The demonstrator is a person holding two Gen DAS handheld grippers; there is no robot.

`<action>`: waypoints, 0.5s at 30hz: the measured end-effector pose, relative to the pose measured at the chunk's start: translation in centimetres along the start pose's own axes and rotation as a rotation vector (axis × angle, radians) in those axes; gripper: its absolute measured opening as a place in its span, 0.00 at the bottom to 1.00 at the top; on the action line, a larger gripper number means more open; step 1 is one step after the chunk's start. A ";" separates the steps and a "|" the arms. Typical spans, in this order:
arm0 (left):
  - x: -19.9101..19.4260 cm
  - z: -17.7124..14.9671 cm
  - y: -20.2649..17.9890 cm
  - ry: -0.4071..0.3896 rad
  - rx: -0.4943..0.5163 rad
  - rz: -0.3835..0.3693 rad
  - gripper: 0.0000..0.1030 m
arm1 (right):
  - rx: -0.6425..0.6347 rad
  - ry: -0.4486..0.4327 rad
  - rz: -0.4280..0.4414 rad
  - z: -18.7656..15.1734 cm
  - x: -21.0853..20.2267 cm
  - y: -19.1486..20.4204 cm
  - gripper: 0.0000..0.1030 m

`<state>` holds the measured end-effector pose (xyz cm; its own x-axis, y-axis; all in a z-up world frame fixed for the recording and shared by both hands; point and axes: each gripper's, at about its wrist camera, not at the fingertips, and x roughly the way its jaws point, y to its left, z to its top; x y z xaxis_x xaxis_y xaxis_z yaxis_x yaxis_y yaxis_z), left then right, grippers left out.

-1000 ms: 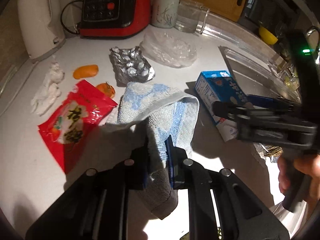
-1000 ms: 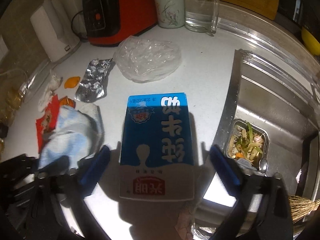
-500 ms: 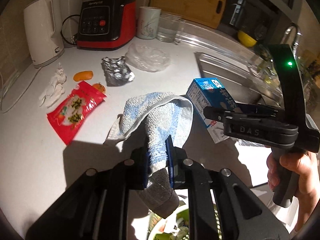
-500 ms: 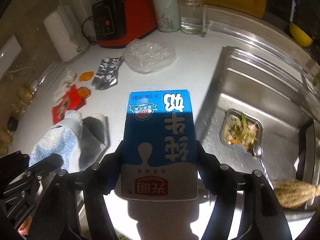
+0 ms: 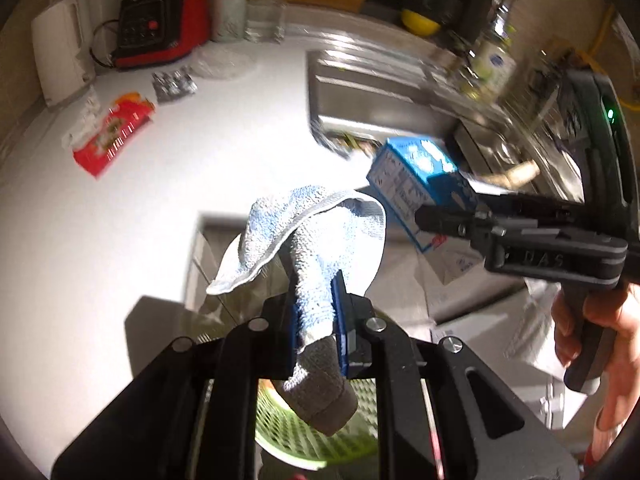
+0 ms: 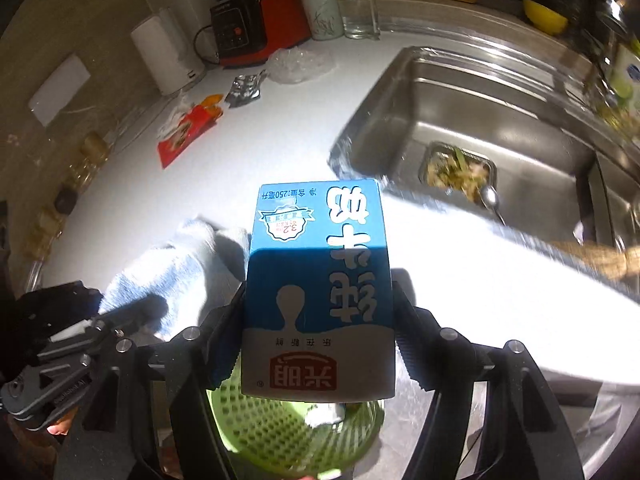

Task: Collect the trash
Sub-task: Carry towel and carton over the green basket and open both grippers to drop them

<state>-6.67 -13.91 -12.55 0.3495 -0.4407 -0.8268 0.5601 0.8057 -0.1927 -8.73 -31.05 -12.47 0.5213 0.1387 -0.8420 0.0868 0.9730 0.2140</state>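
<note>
My left gripper [image 5: 318,320] is clamped on a blue-and-white terry cloth [image 5: 312,240], soft and looped; its upper part flops over in a fold and a grey end hangs below the pads. My right gripper [image 6: 318,344] is clenched on the two narrow sides of a milk carton [image 6: 318,280], a flat-faced glossy cardboard box, blue above and white below, with its print upside down to me.

Both loads hang past the front edge of the white countertop [image 6: 160,200], over a round green basket [image 6: 288,436] with perforated plastic walls. The right wrist view shows a pale scrap lying in that basket; the left view shows only a slice of its mesh under the cloth.

At the far left corner of the countertop lie a red crinkled snack wrapper [image 5: 114,136] and a silver foil blister sheet [image 5: 174,86], with a clear plastic bag [image 6: 298,64] nearer the back edge.

The right view looks down into the steel sink [image 6: 500,120], where a foil tray of food scraps [image 6: 458,174] sits with a spoon [image 6: 490,200] beside it. The middle of the countertop is bare.
</note>
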 end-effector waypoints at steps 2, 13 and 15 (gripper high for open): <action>0.0 -1.7 -1.1 0.026 0.011 -0.008 0.14 | 0.006 0.003 0.005 -1.4 -0.8 -0.2 0.65; 2.6 -8.7 -4.8 0.180 0.012 -0.036 0.15 | 0.001 0.065 0.043 -7.1 -1.6 -0.8 0.65; 3.0 -9.1 -4.7 0.206 -0.005 -0.030 0.23 | -0.001 0.074 0.053 -7.6 -1.5 -0.8 0.65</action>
<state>-15.10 -15.41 -18.93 0.1712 -0.3750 -0.9111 0.5639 0.7956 -0.2214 -16.02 -30.62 -15.17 0.4611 0.2034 -0.8637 0.0599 0.9640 0.2590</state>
